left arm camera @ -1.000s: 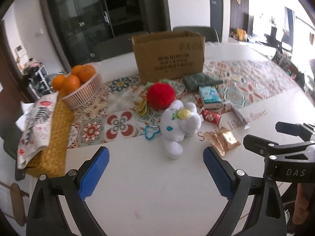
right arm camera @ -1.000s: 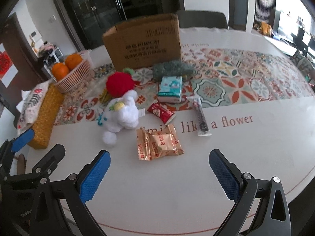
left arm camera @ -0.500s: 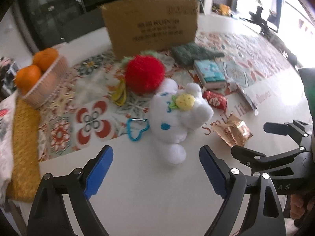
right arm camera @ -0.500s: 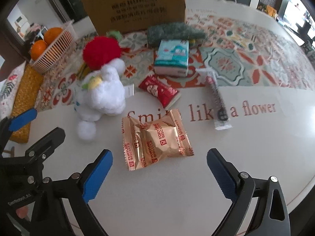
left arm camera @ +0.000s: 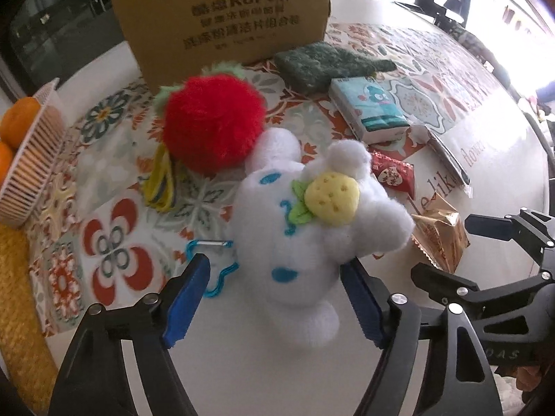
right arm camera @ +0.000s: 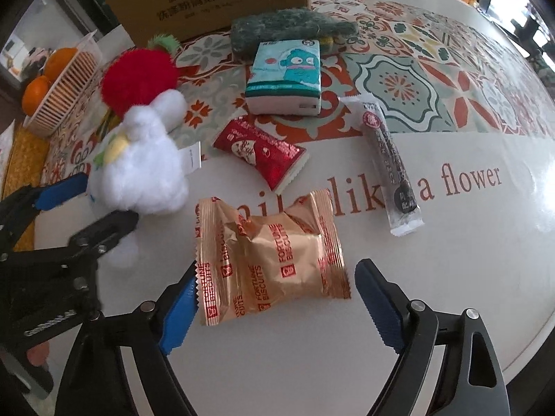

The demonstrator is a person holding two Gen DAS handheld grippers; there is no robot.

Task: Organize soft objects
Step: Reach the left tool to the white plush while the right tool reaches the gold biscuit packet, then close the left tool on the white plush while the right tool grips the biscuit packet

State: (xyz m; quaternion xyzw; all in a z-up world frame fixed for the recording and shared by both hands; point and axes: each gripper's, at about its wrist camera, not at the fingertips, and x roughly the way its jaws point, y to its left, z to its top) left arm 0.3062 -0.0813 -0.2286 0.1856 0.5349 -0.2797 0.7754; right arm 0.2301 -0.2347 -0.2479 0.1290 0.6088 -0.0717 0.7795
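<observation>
Left gripper (left arm camera: 274, 298) jaws, just been closing, are spread around the white plush (left arm camera: 305, 235) at frame centre, not yet pinched. Right gripper (right arm camera: 277, 298) likewise brackets the gold biscuit packet (right arm camera: 270, 263), lower middle. Squeezing, then lifting toward the cardboard box (left arm camera: 225, 17) up top, is probably needed next.

Oranges (left arm camera: 15, 128) in basket (left arm camera: 33, 170)

close, steep wrist views over table (left arm camera: 242, 374)

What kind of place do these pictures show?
Most likely a dining table at home. A patterned table runner, a basket of oranges and plush toys such as the white plush lie on a pale table.
</observation>
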